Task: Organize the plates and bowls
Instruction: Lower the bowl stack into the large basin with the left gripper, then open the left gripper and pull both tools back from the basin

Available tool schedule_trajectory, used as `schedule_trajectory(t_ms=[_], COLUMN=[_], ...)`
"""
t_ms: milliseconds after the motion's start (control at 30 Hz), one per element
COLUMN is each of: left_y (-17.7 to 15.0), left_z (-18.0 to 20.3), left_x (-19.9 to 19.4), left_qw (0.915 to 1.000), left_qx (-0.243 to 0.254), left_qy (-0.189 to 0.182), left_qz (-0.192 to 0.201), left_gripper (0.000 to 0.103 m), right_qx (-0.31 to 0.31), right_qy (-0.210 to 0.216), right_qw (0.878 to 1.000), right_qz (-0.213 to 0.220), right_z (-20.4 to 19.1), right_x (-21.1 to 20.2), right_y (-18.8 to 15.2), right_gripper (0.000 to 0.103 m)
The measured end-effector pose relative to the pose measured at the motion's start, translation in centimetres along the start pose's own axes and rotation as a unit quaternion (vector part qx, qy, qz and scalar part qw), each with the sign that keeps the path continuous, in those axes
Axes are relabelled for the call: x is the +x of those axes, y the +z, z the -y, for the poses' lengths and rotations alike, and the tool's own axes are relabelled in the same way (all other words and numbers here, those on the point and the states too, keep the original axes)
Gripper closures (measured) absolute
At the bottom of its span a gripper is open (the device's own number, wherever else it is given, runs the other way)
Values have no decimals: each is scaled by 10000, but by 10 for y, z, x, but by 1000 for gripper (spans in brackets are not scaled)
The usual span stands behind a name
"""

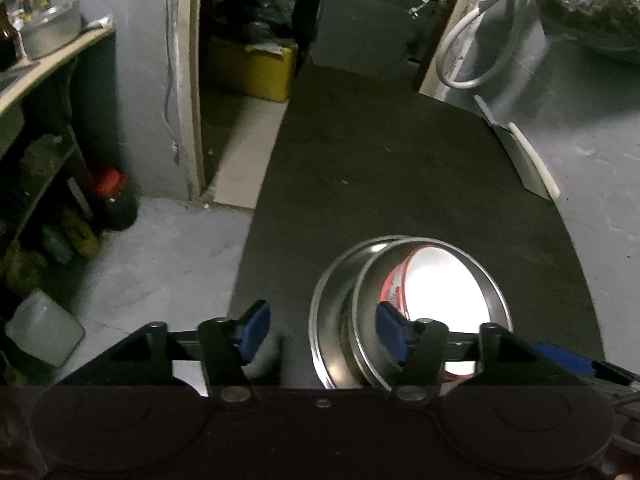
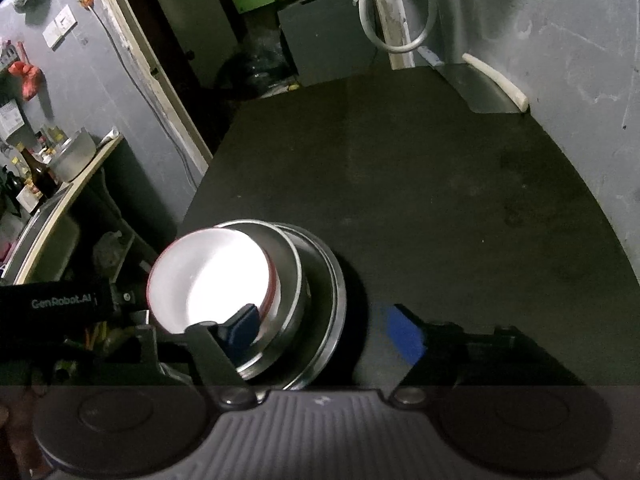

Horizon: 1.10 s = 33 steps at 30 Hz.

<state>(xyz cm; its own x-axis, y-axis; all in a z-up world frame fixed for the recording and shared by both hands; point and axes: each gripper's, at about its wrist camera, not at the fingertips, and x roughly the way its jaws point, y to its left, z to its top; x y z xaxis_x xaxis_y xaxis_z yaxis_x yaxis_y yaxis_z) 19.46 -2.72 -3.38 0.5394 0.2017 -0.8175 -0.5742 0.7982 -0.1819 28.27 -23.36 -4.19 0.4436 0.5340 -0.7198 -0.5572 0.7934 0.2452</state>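
Observation:
On a dark table [image 1: 380, 152] sits a nested stack: a wide steel plate [image 1: 330, 320] at the bottom, a steel bowl [image 1: 494, 292] in it, and a white bowl with a red rim [image 1: 436, 280] inside. My left gripper [image 1: 322, 332] is open, and its right finger [image 1: 394, 334] overlaps the steel bowl's near rim. In the right wrist view the white bowl [image 2: 208, 276], steel bowl [image 2: 290, 280] and plate [image 2: 334, 300] lie at lower left. My right gripper [image 2: 322, 332] is open; its left finger [image 2: 240, 328] overlaps the white bowl's edge. Whether either finger touches the stack is unclear.
A cleaver with a white handle [image 2: 492, 88] leans at the table's far right against the grey wall [image 2: 580, 100]. A shelf with a metal pot [image 1: 50, 32] stands on the left, with bottles on the floor below. A yellow box [image 1: 252, 68] and a hanging hose [image 1: 480, 52] lie beyond.

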Motion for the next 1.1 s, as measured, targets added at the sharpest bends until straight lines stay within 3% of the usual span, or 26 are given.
schedule_trajectory(t_ms=[133,300,400,667,1100], left_y=[0,-2,-6,-14,-28], left_z=[0,0,-2,-2,-19], left_x=[-6,-14,-21,-34,-62], left_qw=[9997,9991,9985,9962,9919], left_qx=[57,95,98,168,237], left_qy=[111,74,-50,-150,-433], left_qz=[202,409,536,846,1171], left_gripper=[28,24,8,5,1], right_qx=[-38,-3,-12,9,4], right_qy=[11,9,-30,-136,-218], right_qw=[10000,9999,9998,9987,9951], right_qz=[39,132,216,485,966], right_z=[0,1,2,3,-7], right_x=[-1,-4,-9,-26,-54], right_y=[0,0,-1,-1,-12], right_gripper=[20,14,13,0,0])
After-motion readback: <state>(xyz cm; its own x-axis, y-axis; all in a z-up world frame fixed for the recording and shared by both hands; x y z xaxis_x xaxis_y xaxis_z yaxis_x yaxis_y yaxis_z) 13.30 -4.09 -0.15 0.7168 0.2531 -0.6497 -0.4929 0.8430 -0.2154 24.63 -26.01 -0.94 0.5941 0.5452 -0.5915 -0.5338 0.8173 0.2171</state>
